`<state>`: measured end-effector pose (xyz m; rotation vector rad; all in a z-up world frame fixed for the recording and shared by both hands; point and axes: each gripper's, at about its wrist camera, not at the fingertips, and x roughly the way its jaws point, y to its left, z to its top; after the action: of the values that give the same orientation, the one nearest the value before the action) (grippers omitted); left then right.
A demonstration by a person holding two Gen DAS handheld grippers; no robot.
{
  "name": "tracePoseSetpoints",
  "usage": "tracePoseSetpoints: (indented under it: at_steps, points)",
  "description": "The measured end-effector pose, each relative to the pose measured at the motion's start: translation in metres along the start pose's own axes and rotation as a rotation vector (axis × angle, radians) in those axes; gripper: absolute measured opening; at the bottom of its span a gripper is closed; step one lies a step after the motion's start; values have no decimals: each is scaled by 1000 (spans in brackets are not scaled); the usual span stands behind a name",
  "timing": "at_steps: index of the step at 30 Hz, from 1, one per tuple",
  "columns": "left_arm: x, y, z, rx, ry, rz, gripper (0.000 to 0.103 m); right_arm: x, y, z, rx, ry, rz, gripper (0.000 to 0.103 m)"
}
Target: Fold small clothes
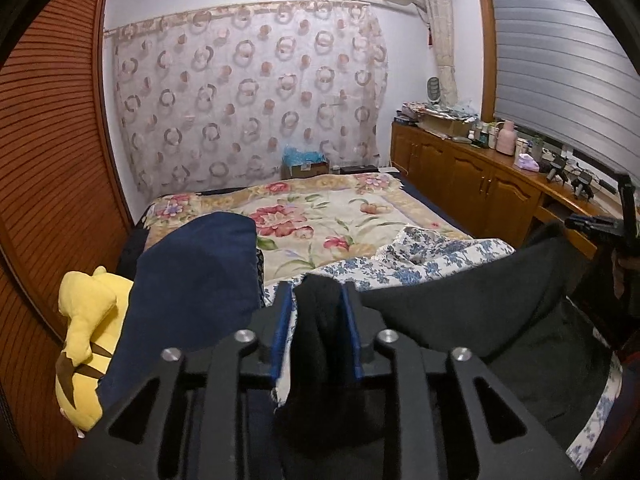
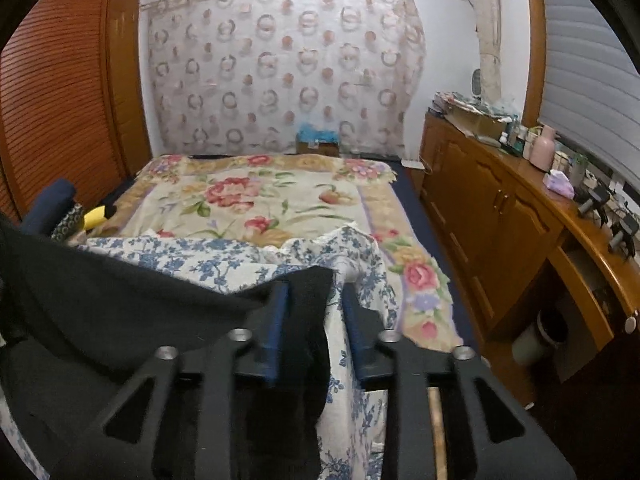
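A black garment [image 1: 460, 300] hangs stretched between my two grippers above the blue-and-white floral cloth [image 1: 420, 256]. My left gripper [image 1: 318, 292] is shut on one corner of it; black fabric fills the gap between the blue pads. In the right wrist view the garment [image 2: 120, 300] spreads to the left. My right gripper [image 2: 310, 296] holds its other corner against the left pad, with a gap to the right finger where the floral cloth [image 2: 224, 256] shows through. The right gripper also shows at the far right of the left wrist view [image 1: 600, 224].
A flowered blanket [image 2: 260, 200] covers the bed. A navy cloth [image 1: 192, 280] and a yellow plush toy [image 1: 84, 328] lie at the left. A wooden cabinet [image 2: 500, 208] with bottles runs along the right. A louvred wardrobe [image 1: 48, 140] stands on the left.
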<state>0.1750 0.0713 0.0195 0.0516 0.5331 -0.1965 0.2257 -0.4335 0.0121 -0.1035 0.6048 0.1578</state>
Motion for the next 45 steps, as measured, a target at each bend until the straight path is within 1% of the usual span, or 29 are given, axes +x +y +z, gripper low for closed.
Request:
tracePoseSetpoints:
  at_steps: [1,4,6,8,9,13,16,18,21,23,27,31,36,38,41,42,43,44,45]
  points:
    - [-2,-1,-2,8,0,2,30,-2,1,-2,-8,-4,-3,41]
    - [-8,3,-12,8,7,-6,35,-4,4,-6,-25,5,11,42]
    - [-12,4,-21,9,27,-26,38,-8,5,-14,-34,19,25,43]
    - [-17,6,-32,7,42,-36,39,-13,9,-24,-44,29,51,50]
    - [-20,7,-40,7,52,-49,41,-16,12,-32,-51,34,65,56]
    - [-32,3,-82,9,104,-78,48,-29,26,-73,-86,91,120,57]
    - [-34,-1,-111,3,147,-78,48,-35,36,-103,-100,140,141,57]
    - [-33,-2,-129,-10,179,-57,48,-39,38,-121,-97,169,154,56]
    - [-31,-1,-149,-31,216,-57,48,-44,40,-143,-76,203,170,55]
    - [-30,-3,-157,-29,236,-46,48,-45,42,-155,-69,229,164,55]
    - [-26,-2,-165,-48,257,-36,48,-44,41,-163,-63,242,128,55]
    - [-23,1,-168,-62,264,-24,48,-37,38,-163,-41,249,103,55]
    - [-18,10,-166,-102,262,-24,48,-36,38,-164,-34,244,98,55]
    - [-16,11,-166,-108,265,-21,48,-36,39,-165,-36,243,96,49]
    - [-18,12,-165,-102,249,-17,48,-36,38,-165,-53,237,85,33]
    - [-18,12,-164,-100,237,-17,47,-36,38,-164,-61,234,82,22]
    - [-20,11,-162,-99,225,-21,40,-37,38,-163,-65,231,84,16]
    - [-20,11,-161,-97,218,-23,37,-38,38,-163,-67,226,93,14]
    - [-20,10,-160,-93,214,-21,33,-40,39,-162,-74,220,102,10]
